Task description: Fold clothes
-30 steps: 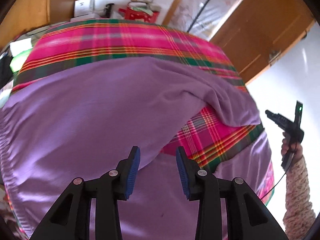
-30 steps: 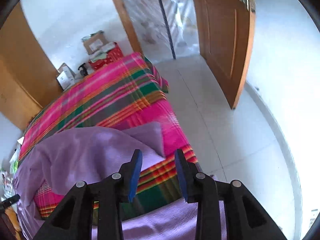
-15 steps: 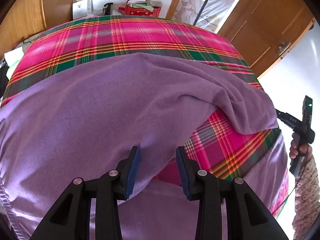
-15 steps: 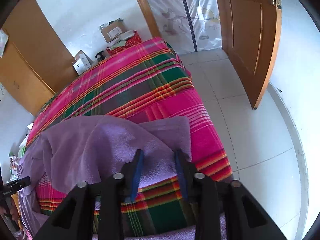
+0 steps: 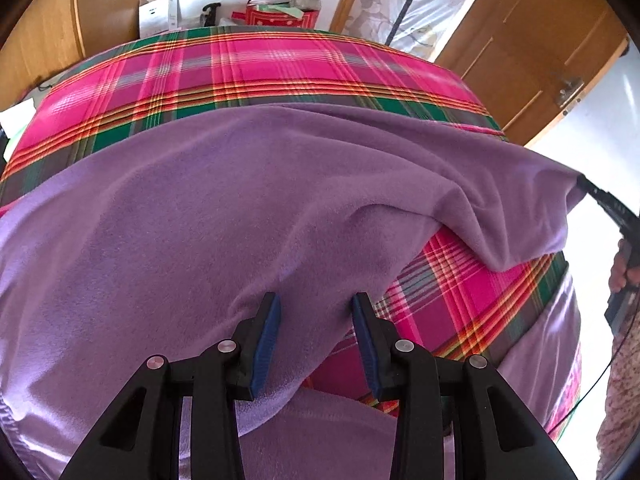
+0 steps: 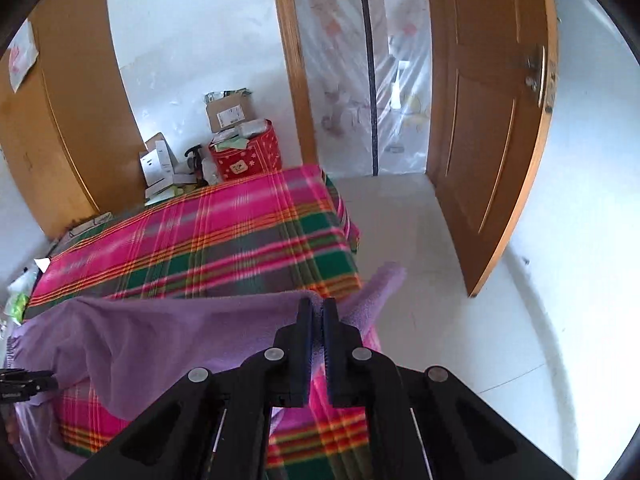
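Left wrist view, near field: the left gripper (image 5: pixel 316 312) stands with its blue-padded jaws apart, about half spread, straddling a fold of the purple fleece garment (image 5: pixel 224 216); the pads do not visibly press the cloth. The garment lies spread over the near half of the bed, its near right edge turned back to bare a wedge of the plaid blanket (image 5: pixel 472 280) beneath. At the right edge of this view the garment's corner rises in a peak to the right gripper (image 5: pixel 600 196), held by a hand (image 5: pixel 620 268) with a patterned sleeve (image 5: pixel 616 420) below it.

Right wrist view, near field: the right gripper (image 6: pixel 317 312) has just been closing and now stands narrow, its jaws pinching the garment's lifted edge (image 6: pixel 192 328), with a loose flap sticking out to the right of the fingers. At the lower left edge of this view the tip of the left gripper (image 6: pixel 28 384) meets the cloth.

Middle field: the plaid blanket (image 6: pixel 208 240) covers the far half of the bed, uncovered by the garment.

Far field: cardboard boxes (image 6: pixel 230 110) and a red container (image 6: pixel 248 156) stand against the white wall beyond the bed; to the right, a plastic curtain (image 6: pixel 360 80) hangs in the doorway beside an open wooden door (image 6: pixel 488 120).
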`<state>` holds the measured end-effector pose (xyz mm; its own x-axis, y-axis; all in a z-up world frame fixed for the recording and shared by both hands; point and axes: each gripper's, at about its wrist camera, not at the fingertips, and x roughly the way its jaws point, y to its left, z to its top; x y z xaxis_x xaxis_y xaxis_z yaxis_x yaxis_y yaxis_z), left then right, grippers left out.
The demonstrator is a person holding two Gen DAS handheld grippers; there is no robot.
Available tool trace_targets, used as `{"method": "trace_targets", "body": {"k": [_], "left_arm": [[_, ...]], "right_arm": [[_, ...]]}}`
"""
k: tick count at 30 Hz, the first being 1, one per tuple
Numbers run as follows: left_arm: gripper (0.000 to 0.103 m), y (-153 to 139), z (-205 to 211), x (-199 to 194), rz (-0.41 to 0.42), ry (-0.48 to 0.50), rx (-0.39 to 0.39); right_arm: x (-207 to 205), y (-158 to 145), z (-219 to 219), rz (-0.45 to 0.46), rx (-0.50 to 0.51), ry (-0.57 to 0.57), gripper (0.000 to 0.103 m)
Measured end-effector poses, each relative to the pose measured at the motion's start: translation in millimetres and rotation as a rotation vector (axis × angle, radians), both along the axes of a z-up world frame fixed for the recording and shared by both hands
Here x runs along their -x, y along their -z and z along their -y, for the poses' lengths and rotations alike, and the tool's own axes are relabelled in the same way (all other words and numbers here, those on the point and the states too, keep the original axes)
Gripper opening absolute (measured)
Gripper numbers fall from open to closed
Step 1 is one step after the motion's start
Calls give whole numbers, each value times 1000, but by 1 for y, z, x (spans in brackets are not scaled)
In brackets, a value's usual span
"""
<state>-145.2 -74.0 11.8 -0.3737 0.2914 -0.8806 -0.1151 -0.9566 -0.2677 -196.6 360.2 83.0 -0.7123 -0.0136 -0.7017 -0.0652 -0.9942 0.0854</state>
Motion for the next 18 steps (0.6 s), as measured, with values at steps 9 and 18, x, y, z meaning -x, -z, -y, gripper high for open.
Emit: {"method": "trace_targets", "body": {"k": [9,18], "left_arm": [[39,3,1,5,0,28,3],[39,4,1,8,5,38,10]], "right_arm": [[54,12,20,5,-157,71,5],[109,46,14,96,-108,123,6]]}}
